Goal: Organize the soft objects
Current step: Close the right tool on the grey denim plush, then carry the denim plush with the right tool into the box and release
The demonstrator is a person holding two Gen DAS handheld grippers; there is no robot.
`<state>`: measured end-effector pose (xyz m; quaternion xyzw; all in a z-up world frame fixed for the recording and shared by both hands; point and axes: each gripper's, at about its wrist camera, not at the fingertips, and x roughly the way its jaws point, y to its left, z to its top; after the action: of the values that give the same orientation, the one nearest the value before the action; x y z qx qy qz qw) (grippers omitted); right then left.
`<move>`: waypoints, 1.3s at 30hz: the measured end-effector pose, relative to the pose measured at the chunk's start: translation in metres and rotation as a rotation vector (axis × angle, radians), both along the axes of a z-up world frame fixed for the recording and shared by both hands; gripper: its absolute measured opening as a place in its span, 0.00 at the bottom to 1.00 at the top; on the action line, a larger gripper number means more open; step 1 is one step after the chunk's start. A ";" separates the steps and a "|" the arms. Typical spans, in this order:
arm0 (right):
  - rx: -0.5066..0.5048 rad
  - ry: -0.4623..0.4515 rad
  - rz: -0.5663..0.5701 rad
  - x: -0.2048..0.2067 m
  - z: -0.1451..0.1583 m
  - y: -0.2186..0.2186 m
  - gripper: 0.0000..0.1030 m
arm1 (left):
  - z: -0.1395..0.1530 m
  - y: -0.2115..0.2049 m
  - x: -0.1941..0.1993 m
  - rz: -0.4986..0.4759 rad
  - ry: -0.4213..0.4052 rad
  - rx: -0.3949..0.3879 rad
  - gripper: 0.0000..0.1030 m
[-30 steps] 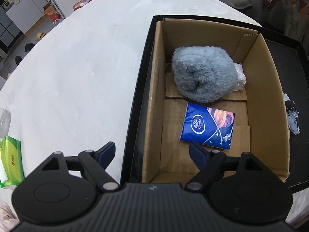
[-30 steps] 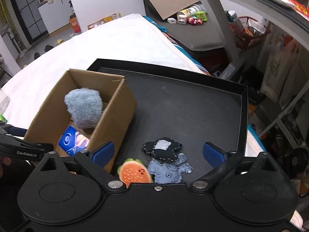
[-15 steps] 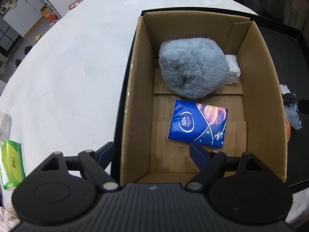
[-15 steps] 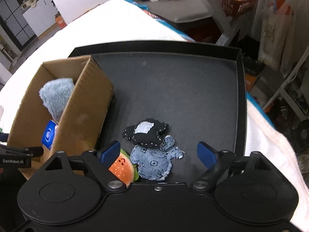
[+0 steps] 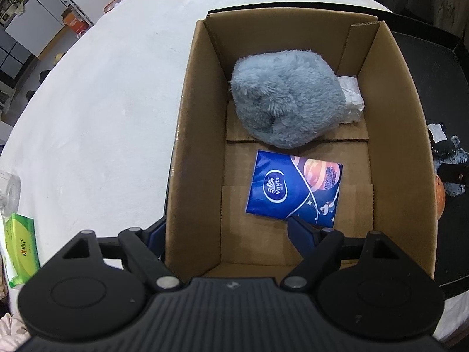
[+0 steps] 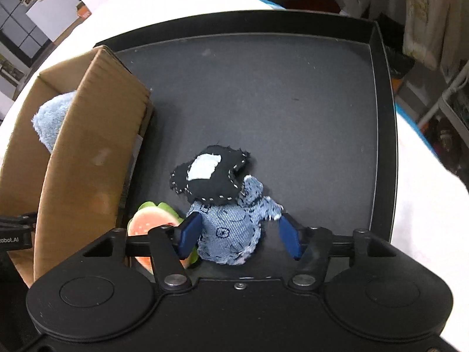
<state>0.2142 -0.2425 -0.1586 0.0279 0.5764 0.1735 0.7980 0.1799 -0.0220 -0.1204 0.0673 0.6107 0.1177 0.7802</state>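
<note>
A denim doll with a black head [image 6: 228, 228] lies on the black tray [image 6: 263, 94], beside a watermelon-slice plush [image 6: 152, 223]. My right gripper [image 6: 239, 236] is down over the doll, its jaws closing with the denim body between them. The left pad touches the doll's side, and a small gap remains at the right pad. A cardboard box [image 5: 390, 135] holds a grey fluffy plush [image 5: 287, 99] and a blue tissue pack [image 5: 293, 187]. My left gripper [image 5: 231, 231] is open and straddles the box's left wall, one finger outside and one inside.
The box [image 6: 88, 161] stands in the tray's left part, close to the doll. A green tissue pack [image 5: 20, 249] and a clear jar [image 5: 8, 187] sit on the white tabletop [image 5: 102, 102] at the far left. Shelves and bags stand beyond the tray's right rim.
My right gripper has come down onto the tray and its jaws have narrowed around the denim doll. My left gripper has shifted across until its fingers straddle the box wall.
</note>
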 end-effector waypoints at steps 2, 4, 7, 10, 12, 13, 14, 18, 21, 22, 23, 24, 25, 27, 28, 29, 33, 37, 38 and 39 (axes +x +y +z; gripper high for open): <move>-0.012 -0.007 0.009 -0.003 0.000 0.002 0.53 | 0.000 0.000 0.000 -0.003 0.004 0.002 0.80; -0.045 -0.024 0.020 -0.007 0.001 0.004 0.38 | 0.000 -0.001 0.000 -0.002 0.004 0.004 0.81; -0.045 -0.021 0.014 -0.011 0.003 0.001 0.34 | 0.000 0.000 -0.001 0.003 0.001 0.002 0.81; -0.043 -0.020 0.007 -0.013 0.004 -0.004 0.31 | 0.001 0.001 -0.001 0.008 -0.001 -0.002 0.81; -0.049 -0.027 0.001 -0.013 0.007 -0.007 0.29 | 0.002 0.001 -0.002 0.008 -0.001 -0.004 0.80; -0.053 -0.031 -0.002 -0.014 0.008 -0.007 0.29 | 0.002 0.001 -0.003 0.008 -0.002 -0.004 0.81; -0.055 -0.034 -0.007 -0.016 0.010 -0.008 0.29 | 0.003 0.002 -0.003 0.007 -0.003 -0.005 0.81; -0.043 -0.054 -0.019 -0.017 0.018 -0.012 0.29 | 0.006 0.004 -0.005 0.008 -0.015 -0.011 0.80; -0.039 -0.071 -0.011 -0.022 0.026 -0.011 0.29 | 0.009 0.007 -0.007 0.013 -0.026 -0.020 0.81; -0.038 -0.073 -0.011 -0.024 0.028 -0.011 0.29 | 0.009 0.008 -0.008 0.012 -0.028 -0.023 0.81; -0.038 -0.077 -0.011 -0.023 0.030 -0.011 0.29 | 0.009 0.009 -0.008 0.013 -0.028 -0.024 0.81; -0.038 -0.079 -0.010 -0.023 0.032 -0.012 0.29 | 0.009 0.010 -0.008 0.016 -0.028 -0.026 0.81; -0.038 -0.081 -0.008 -0.023 0.033 -0.012 0.29 | 0.009 0.011 -0.008 0.019 -0.030 -0.030 0.81; -0.040 -0.089 -0.004 -0.023 0.036 -0.011 0.29 | 0.010 0.013 -0.008 0.021 -0.034 -0.036 0.81; -0.037 -0.092 -0.004 -0.022 0.039 -0.011 0.29 | 0.011 0.014 -0.009 0.020 -0.036 -0.037 0.80; -0.035 -0.096 -0.004 -0.023 0.041 -0.012 0.29 | 0.012 0.014 -0.009 0.019 -0.038 -0.039 0.81; -0.033 -0.106 0.005 -0.026 0.050 -0.008 0.29 | 0.014 0.018 -0.012 0.021 -0.047 -0.051 0.80; -0.029 -0.116 0.022 -0.028 0.060 -0.002 0.29 | 0.015 0.022 -0.014 0.022 -0.057 -0.052 0.80; -0.028 -0.121 0.025 -0.028 0.063 -0.001 0.29 | 0.015 0.023 -0.015 0.025 -0.059 -0.058 0.80; -0.027 -0.124 0.027 -0.028 0.066 0.001 0.29 | 0.015 0.025 -0.015 0.026 -0.060 -0.063 0.80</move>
<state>0.1866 -0.2418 -0.0931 -0.0017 0.5284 0.1780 0.8301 0.1649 0.0027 -0.1052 0.0311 0.5912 0.1106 0.7983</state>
